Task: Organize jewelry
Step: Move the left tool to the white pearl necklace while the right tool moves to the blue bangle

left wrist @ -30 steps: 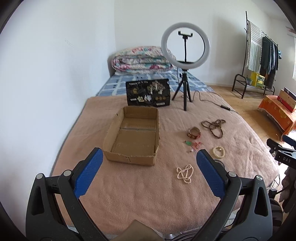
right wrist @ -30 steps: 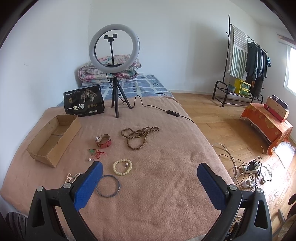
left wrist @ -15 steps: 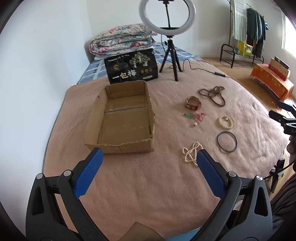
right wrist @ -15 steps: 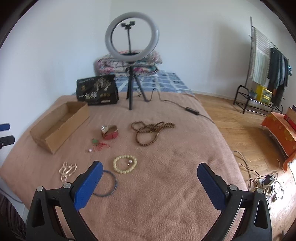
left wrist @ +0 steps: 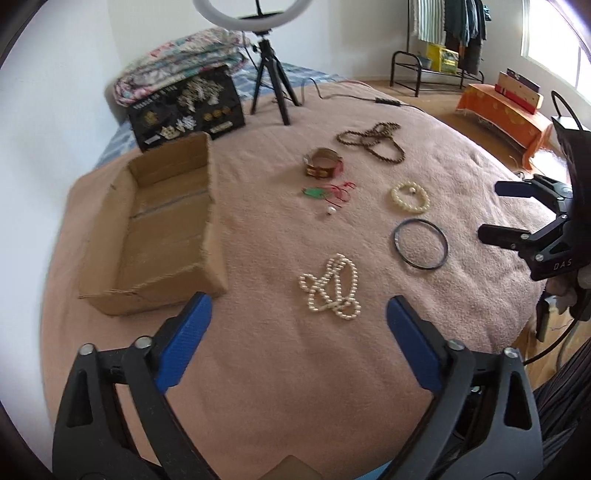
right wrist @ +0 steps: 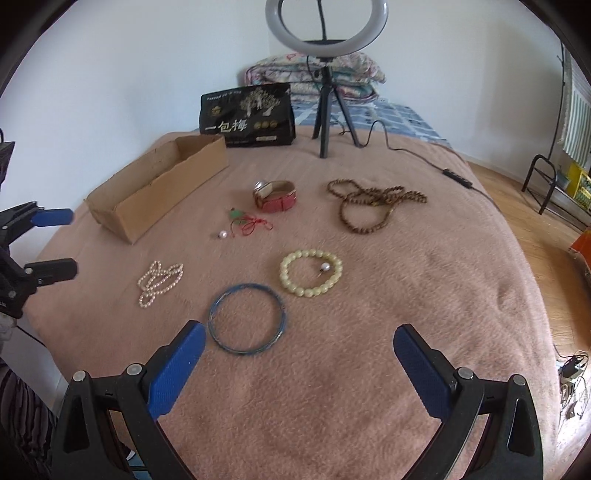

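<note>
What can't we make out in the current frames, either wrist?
- Cardboard box floor: right wrist view, hidden by its near wall; the left wrist view shows it.
- Ring light top: left wrist view, cut off by the frame edge.
- Small print on the black bag: left wrist view, motion-blurred.
- Green charm on the red cord: both views, too small to identify.

The left gripper [left wrist: 297, 317] hangs with its jaws spread wide above a pink blanket [left wrist: 295, 369], the pearl necklace [left wrist: 332, 288] lying between its blue fingertips [left wrist: 188, 332]. A cardboard box [left wrist: 155, 229] sits to the left, a dark bangle [left wrist: 420, 244] and bead bracelet [left wrist: 410, 197] to the right, near the right gripper [left wrist: 496, 210], also spread.
</note>
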{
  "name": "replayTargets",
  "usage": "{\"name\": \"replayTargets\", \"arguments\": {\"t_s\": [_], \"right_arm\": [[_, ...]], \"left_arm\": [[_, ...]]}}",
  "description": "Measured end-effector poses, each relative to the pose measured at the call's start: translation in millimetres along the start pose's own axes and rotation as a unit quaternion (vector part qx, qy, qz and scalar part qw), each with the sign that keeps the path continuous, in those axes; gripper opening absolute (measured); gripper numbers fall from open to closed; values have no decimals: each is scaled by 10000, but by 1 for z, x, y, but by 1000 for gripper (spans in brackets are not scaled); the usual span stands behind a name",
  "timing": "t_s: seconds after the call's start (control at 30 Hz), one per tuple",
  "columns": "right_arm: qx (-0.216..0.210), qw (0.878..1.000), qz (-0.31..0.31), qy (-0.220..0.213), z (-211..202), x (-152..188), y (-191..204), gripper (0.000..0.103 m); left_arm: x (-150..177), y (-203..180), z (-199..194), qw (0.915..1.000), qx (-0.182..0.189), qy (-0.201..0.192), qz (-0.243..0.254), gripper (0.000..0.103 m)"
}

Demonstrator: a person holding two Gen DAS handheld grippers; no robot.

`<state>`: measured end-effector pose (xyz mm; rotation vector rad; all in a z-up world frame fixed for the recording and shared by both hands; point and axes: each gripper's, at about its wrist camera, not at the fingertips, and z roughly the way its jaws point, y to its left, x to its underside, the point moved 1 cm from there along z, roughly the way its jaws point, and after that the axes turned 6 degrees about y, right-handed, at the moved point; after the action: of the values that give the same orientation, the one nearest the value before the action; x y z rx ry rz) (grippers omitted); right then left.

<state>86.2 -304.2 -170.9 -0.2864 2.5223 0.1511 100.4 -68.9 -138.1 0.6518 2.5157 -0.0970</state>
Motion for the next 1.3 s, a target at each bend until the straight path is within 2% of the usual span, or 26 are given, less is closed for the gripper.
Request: {"name": "replayTargets", "arguments": {"t_s": [0.2, 0.3, 0.37, 0.53, 0.77, 1.1, 1.3], "right_arm": [[-146, 9996, -94, 228, 19, 1, 10, 103], [-155, 9992, -211, 315, 27, 1, 16, 103], [-160, 9988, -282, 357, 32, 0, 20, 102], [-181, 9984, -358, 392, 38, -2, 26, 101], [-165, 9974, -484, 507, 47, -4, 32, 100], [-24, 9964, -485, 691, 66, -10, 36, 96], [-22, 9957, -451, 803, 75, -15, 38, 96]], "left_arm": [[3, -13, 38, 9993, 237, 272, -3, 73], [6, -16, 48, 9989, 344, 311, -92, 72], [6, -17, 55, 9986, 357, 380, -116, 66], [1, -13, 69, 9986, 242, 423, -203, 66], [-3, -6, 87, 9968, 353, 594, -396, 65], [-5, -6, 94, 9972, 390, 454, -445, 64], [-7, 0, 93, 9970, 309, 426, -572, 40]]}}
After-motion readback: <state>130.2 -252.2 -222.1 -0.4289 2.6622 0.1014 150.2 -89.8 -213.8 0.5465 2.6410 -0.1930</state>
